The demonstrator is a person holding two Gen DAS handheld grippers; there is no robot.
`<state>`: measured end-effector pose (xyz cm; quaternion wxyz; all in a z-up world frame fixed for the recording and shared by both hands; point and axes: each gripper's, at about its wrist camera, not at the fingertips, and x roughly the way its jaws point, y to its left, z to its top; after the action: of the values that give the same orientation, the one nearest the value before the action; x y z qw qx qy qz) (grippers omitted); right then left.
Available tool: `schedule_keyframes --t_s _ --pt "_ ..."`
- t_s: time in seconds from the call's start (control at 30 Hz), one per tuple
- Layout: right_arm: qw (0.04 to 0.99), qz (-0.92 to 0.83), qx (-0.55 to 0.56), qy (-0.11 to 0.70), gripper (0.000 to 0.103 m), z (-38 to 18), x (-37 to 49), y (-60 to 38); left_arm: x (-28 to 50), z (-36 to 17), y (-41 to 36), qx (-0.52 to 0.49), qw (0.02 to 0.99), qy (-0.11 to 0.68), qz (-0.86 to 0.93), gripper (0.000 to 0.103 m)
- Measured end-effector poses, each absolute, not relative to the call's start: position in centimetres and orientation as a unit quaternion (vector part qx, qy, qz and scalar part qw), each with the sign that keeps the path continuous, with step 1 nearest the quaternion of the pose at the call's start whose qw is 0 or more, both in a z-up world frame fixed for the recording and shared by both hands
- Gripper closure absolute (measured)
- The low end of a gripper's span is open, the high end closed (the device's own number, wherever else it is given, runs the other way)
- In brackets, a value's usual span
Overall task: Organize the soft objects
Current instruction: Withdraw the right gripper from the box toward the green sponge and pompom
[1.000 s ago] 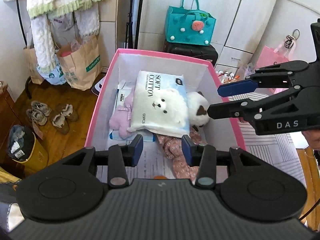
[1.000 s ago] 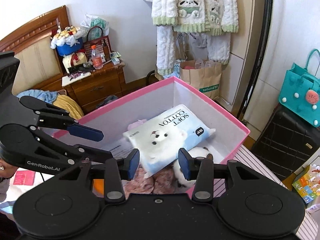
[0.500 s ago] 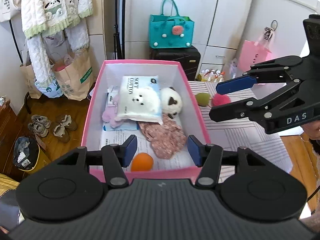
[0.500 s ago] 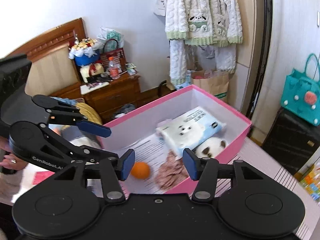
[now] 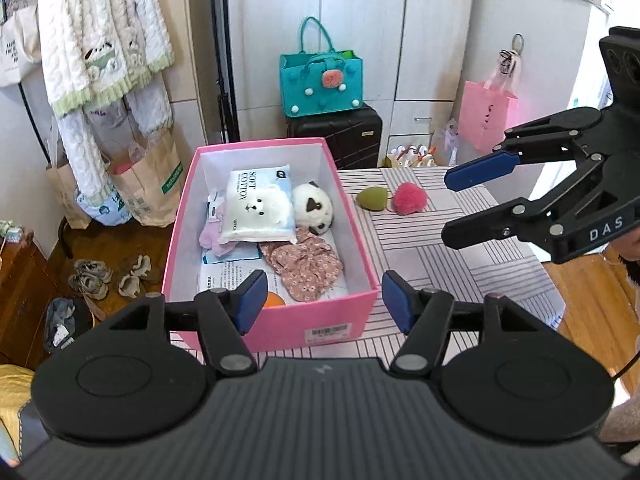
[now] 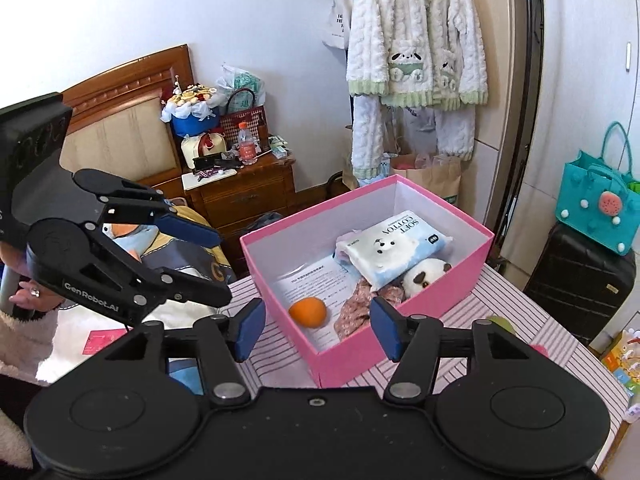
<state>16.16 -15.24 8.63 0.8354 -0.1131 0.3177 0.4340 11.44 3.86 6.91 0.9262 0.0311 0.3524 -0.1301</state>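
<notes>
Both grippers empty. Left gripper (image 5: pixel 323 306) hangs over the pink box's (image 5: pixel 280 326) near wall, jaws opening, nothing between them. Right gripper (image 5: pixel 468 204) is the same, jaws opening on air. Loose soft items left on the striped cloth: green sponge (image 5: pixel 372 197) and pink pom-pom (image 5: pixel 408 199), touching, right of the box, far end. From my right gripper they lie ahead and just left; that hand is nearer. The pair's long axis runs left to right.

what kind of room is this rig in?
Looks like a home bedroom: a wooden headboard beside a cluttered nightstand, fleece pyjamas hanging on the wall, white wardrobe doors behind a suitcase.
</notes>
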Motion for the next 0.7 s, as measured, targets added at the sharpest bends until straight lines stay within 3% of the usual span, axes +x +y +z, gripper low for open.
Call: schedule_keyframes --t_s 0.7 --pt "0.856 0.391 -0.09 0.326 0.028 5.1 11.2 -23.6 7.1 5.5 -2.7 0.084 0.913 0.35 -0.191 0.024"
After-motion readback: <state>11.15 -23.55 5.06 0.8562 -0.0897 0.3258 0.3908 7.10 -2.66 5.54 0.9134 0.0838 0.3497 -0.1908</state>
